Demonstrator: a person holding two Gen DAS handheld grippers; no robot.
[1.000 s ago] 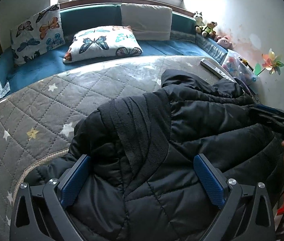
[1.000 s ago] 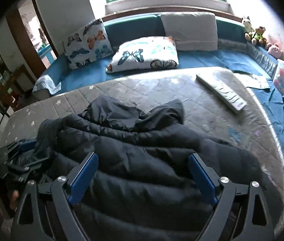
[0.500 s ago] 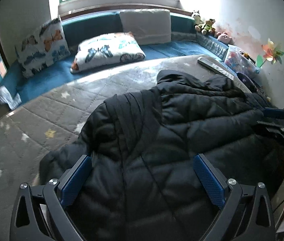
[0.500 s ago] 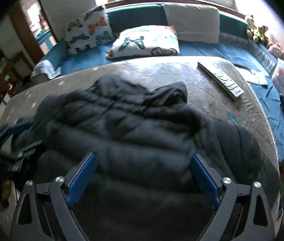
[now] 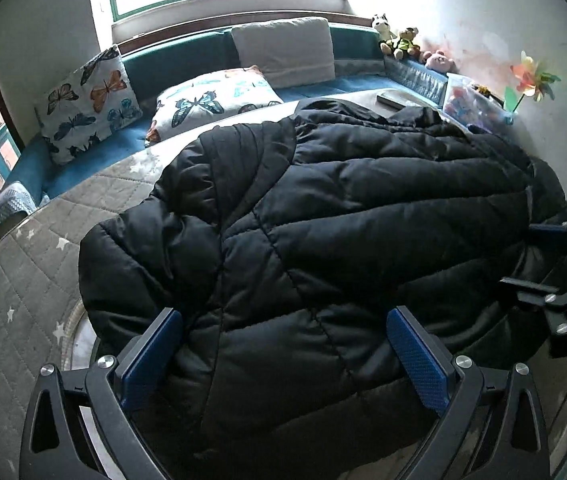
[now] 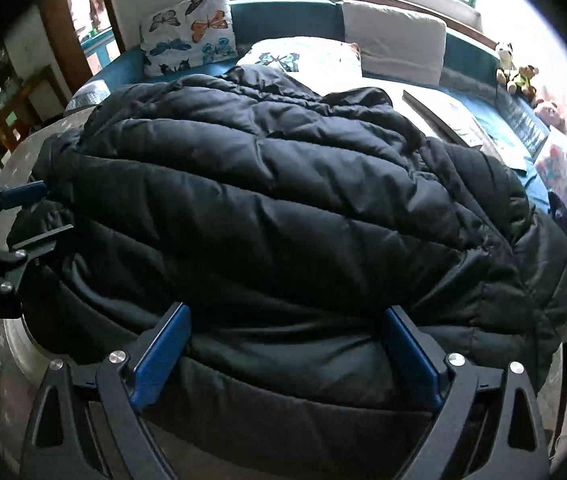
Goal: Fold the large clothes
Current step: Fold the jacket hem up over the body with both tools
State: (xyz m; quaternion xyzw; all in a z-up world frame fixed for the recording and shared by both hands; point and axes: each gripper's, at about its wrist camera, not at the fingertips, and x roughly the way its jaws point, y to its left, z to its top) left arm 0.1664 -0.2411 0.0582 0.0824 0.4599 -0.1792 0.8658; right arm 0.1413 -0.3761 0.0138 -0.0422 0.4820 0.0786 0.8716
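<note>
Here the black puffer jacket (image 5: 323, 216) lies spread over the near part of the grey quilted bed cover (image 5: 23, 272), with its lower hem hanging toward the edge where the person stands, and its hood end pointing to the butterfly pillows (image 5: 211, 100) and the window. The left gripper (image 5: 287, 356) is low at the near hem, its jaws wide apart with the padded fabric between them but not pinched. The right gripper (image 6: 287, 348) stands in the same way further along the same hem, jaws released too, and each one shows at the side of the other's view, so they are placed at the two ends of the hem. I think this position is chosen because a thick jacket folds evenly only if both ends of the edge are lifted together. The fold seems not yet begun; the next move would need both jaws to close on the hem. The slippery, puffy cloth may slide out of a shallow grip
</note>
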